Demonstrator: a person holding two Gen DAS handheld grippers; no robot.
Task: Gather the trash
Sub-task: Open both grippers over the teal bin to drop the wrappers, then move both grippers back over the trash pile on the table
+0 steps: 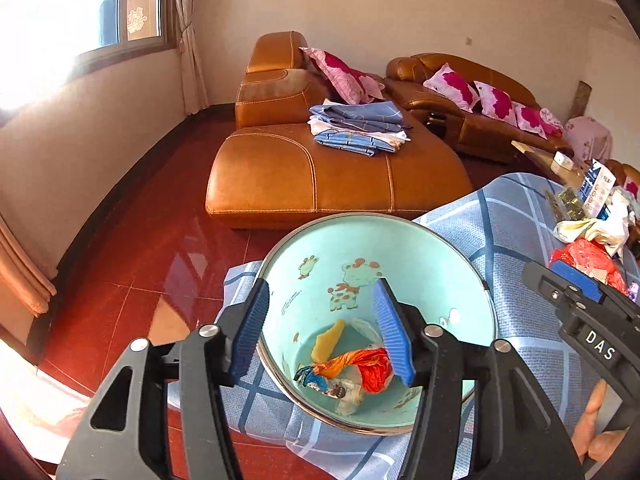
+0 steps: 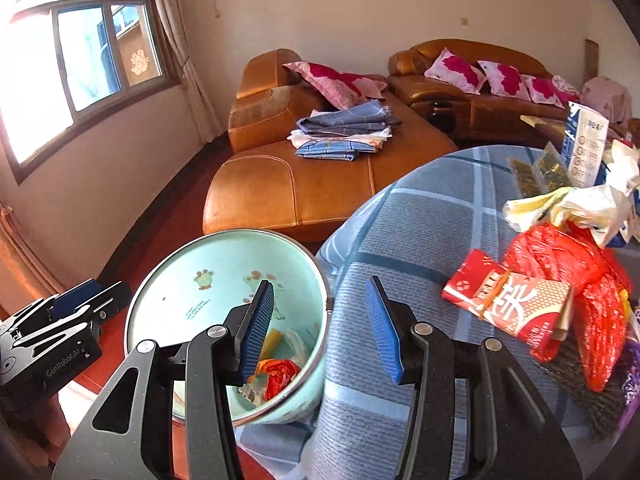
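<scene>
A light blue bin (image 1: 400, 248) with cartoon giraffes stands on the blue plaid cloth (image 1: 516, 216). Inside it lie a red-orange wrapper (image 1: 360, 366), a yellow piece (image 1: 330, 340), a blue scrap and clear plastic. My left gripper (image 1: 322, 332) hangs open over the bin's mouth, with nothing between its pads. My right gripper (image 2: 320, 332) is open too, straddling the bin's (image 2: 224, 264) right rim without pressing it. On the cloth to the right lie a red pack (image 2: 516, 304), a red plastic bag (image 2: 580, 272) and crumpled white paper (image 2: 580, 204).
A blue-and-white carton (image 2: 584, 144) stands at the far right of the cloth. Behind is an orange leather sofa (image 1: 320, 176) with folded cloths (image 1: 356, 128) and pink pillows. Red tiled floor (image 1: 152, 256) lies to the left. A hand (image 1: 596, 420) grips the right tool.
</scene>
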